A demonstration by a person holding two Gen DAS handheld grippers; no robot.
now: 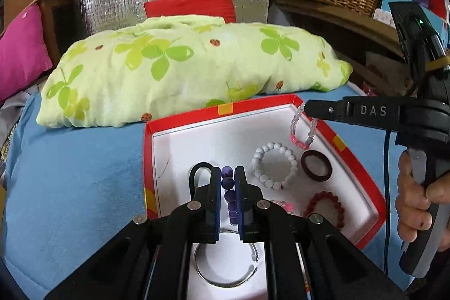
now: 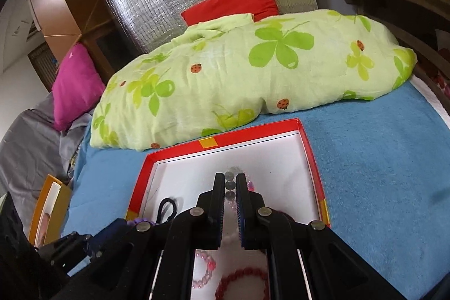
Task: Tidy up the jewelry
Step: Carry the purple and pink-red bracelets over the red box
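Over the red box (image 1: 362,159), the left gripper (image 1: 227,179) pinches a purple bead bracelet (image 1: 229,187), its strand running lengthwise between the jaws, pointing away from the camera. The right gripper (image 1: 305,109) pinches a clear-and-pink bracelet (image 1: 305,135), its loop hanging downward. Best to lower each onto bare white floor, clear of the white bracelet (image 1: 274,165), before letting go.

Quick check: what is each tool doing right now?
Left tool: closed on the purple bead bracelet.
Right tool: closed on the clear bead bracelet.
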